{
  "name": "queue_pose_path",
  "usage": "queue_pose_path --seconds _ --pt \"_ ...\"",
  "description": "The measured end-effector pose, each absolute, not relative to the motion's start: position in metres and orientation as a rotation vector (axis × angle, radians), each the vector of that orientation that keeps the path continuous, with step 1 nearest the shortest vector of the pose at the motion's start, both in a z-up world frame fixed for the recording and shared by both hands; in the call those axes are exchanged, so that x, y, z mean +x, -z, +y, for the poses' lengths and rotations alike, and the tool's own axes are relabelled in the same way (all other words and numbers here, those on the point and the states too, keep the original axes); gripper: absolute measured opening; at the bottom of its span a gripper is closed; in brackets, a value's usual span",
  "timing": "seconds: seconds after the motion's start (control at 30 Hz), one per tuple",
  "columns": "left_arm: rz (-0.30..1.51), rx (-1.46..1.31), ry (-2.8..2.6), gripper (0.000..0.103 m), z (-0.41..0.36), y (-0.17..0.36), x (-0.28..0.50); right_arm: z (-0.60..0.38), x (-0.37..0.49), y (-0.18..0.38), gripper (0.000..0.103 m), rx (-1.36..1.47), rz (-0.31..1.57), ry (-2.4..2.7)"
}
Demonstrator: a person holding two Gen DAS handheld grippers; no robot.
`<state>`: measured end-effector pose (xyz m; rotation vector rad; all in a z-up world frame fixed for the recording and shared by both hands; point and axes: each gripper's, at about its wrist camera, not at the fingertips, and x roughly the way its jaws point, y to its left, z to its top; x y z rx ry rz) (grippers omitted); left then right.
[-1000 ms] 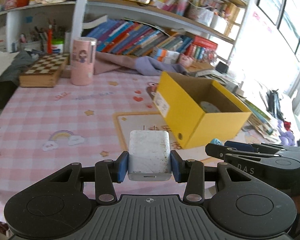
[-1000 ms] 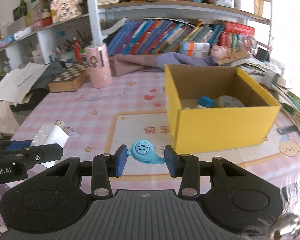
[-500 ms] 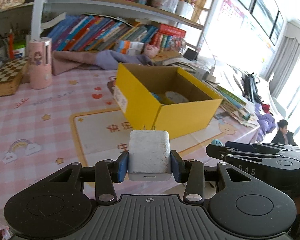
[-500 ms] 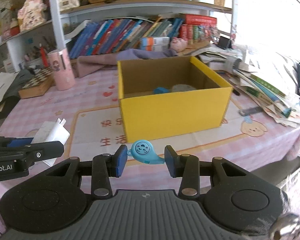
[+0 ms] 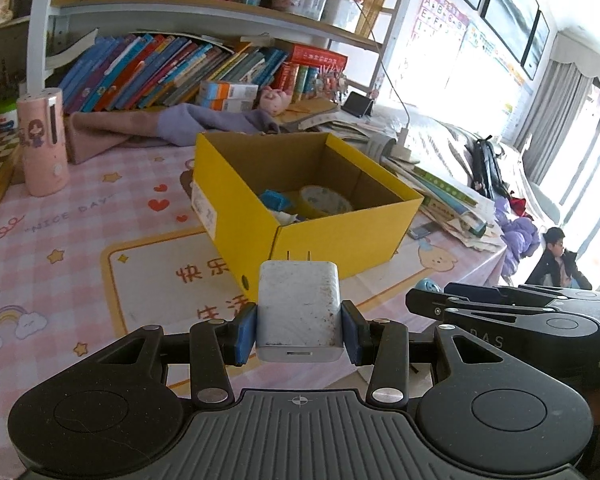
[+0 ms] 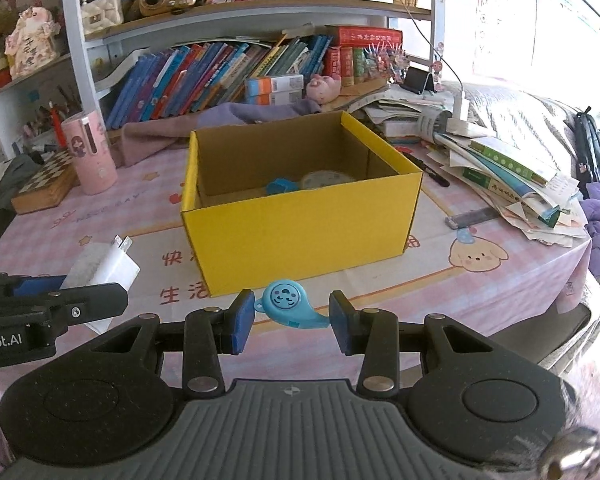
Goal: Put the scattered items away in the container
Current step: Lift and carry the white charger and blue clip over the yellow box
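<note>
Left wrist view: the yellow box (image 5: 312, 216) stands open on the desk (image 5: 60, 240), a blue item (image 5: 275, 200) and a tape roll (image 5: 326, 200) on its floor. The left gripper (image 5: 299, 326) has its jaws clamped on the white charger (image 5: 298, 312), short of the box's near corner. The right gripper (image 6: 291, 322) pinches the blue teardrop tag (image 6: 290, 304) before the front wall. Bare desk lies left of the box; a paper pile (image 6: 516, 176) crowds the right edge.
</note>
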<state>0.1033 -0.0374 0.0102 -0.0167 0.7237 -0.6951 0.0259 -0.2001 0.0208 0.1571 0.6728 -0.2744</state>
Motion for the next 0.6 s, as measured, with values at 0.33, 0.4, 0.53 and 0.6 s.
queue_pose_path --seconds 0.33,0.4,0.53,0.6 --pt "0.694 0.007 0.714 0.042 -0.057 -0.017 0.114 -0.221 0.038 -0.025 0.038 0.166 0.647 0.289" --pt "0.681 0.012 0.716 0.042 -0.061 -0.019 0.116 -0.228 0.042 -0.03 0.038 0.169 0.627 0.289" --pt "0.642 0.027 0.714 0.042 -0.069 -0.028 0.123 -0.24 0.051 -0.038 0.038 0.164 0.593 0.291" --pt "0.623 0.033 0.711 0.042 -0.073 -0.032 0.127 -0.244 0.056 -0.043 0.038 0.154 0.576 0.289"
